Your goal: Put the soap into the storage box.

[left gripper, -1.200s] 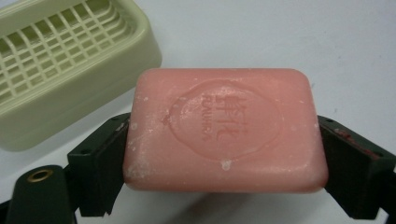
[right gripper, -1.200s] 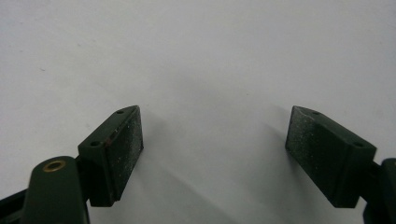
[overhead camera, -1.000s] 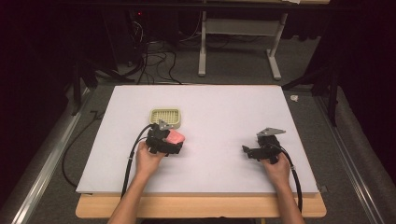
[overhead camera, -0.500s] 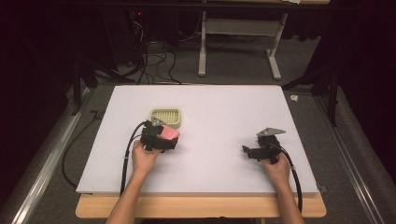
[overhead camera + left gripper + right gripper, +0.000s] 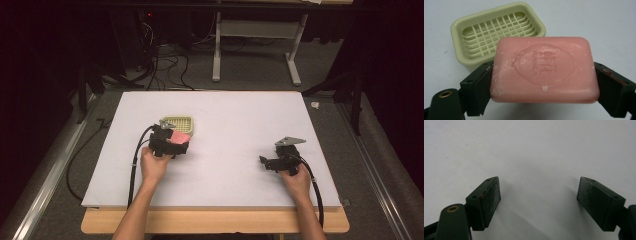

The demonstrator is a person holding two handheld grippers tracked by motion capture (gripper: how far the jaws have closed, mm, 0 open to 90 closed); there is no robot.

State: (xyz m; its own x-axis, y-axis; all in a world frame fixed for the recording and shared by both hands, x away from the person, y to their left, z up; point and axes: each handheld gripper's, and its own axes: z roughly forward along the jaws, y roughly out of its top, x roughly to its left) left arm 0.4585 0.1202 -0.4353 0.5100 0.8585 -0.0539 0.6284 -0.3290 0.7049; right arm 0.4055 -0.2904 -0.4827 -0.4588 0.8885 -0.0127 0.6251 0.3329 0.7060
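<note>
A pink bar of soap (image 5: 544, 68) with a stamped oval mark is clamped by its two short ends in my left gripper (image 5: 541, 85). Just beyond it stands a pale green soap dish (image 5: 496, 30) with a grid floor and nothing in it. From above, the left gripper (image 5: 172, 140) holds the soap (image 5: 180, 136) right at the near edge of the dish (image 5: 181, 122), left of the table's middle. My right gripper (image 5: 265, 161) rests low at the right, jaws wide apart over bare white table (image 5: 536, 157), its fingertips (image 5: 487, 200) holding nothing.
The white board (image 5: 235, 115) lies on a wooden table whose edge (image 5: 215, 222) shows at the front. Cables (image 5: 132, 170) trail from both grippers toward the person. Beyond the table are a dark floor, wires and a grey stand (image 5: 255, 35).
The left gripper has carried the soap a little farther from the person, up to the near edge of the dish. The right gripper has stayed in place.
</note>
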